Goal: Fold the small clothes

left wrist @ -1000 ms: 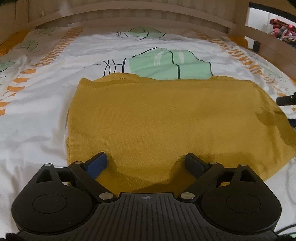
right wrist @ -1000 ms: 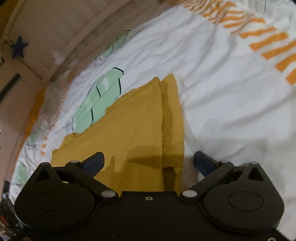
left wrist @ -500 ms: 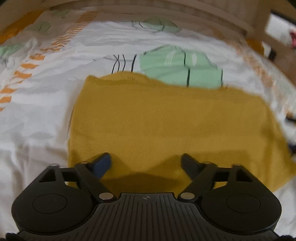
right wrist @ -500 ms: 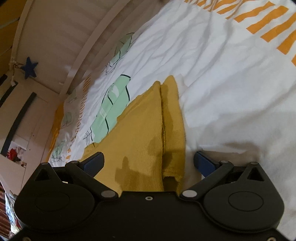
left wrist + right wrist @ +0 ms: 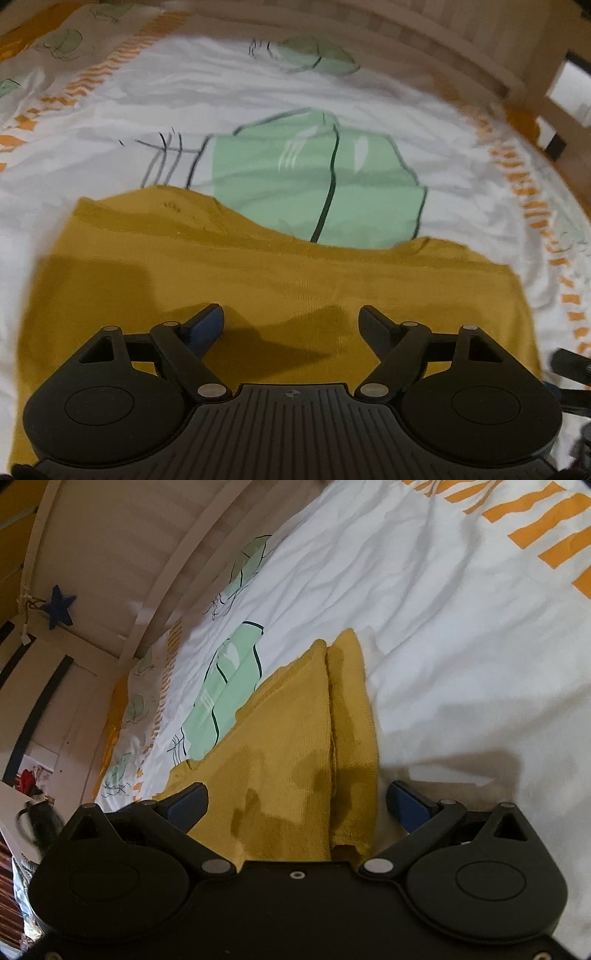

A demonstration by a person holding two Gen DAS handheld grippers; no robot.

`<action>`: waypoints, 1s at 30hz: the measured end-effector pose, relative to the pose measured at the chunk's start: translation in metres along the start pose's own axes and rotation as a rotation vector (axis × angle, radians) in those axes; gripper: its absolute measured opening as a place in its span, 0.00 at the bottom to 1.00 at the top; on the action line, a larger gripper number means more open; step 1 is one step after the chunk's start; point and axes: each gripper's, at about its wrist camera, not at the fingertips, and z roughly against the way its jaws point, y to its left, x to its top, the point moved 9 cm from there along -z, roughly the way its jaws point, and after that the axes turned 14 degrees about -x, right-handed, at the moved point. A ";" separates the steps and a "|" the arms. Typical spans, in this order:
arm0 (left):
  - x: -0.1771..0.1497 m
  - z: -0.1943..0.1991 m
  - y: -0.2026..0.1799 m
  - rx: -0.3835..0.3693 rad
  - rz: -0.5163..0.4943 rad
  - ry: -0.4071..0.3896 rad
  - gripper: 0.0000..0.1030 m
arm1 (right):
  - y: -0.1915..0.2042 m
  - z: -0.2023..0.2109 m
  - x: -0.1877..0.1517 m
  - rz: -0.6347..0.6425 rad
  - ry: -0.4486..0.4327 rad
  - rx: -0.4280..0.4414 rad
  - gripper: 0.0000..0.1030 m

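Nearest the left wrist camera, the left gripper (image 5: 291, 321) is held spread wide above the mustard knit garment (image 5: 258, 280), nothing caught between its fingers, after a slight narrowing of the jaws. Over the garment's folded side edge (image 5: 351, 738), the right gripper (image 5: 297, 799) is likewise seen parted, its pads clear of the cloth. Beyond, the garment is spread flat on a white bedsheet (image 5: 147, 110) printed with a green leaf (image 5: 317, 184). Farthest off, a wooden bed rail (image 5: 443, 44) is seen.

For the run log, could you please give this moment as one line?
stage: mid-fold | yellow knit garment: flat on bed sheet | left gripper: open, empty | right gripper: open, straddling folded edge
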 end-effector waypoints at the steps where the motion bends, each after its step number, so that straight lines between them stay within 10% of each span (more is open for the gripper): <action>1: -0.001 -0.005 0.001 0.014 -0.008 0.016 0.77 | 0.001 -0.001 0.000 0.001 -0.001 0.002 1.00; 10: -0.005 -0.014 -0.001 0.050 -0.076 0.041 0.83 | 0.009 -0.005 0.001 0.025 -0.017 0.022 1.00; 30: -0.022 0.120 0.100 0.115 -0.016 -0.092 0.79 | 0.031 -0.014 -0.006 0.048 -0.026 0.192 1.00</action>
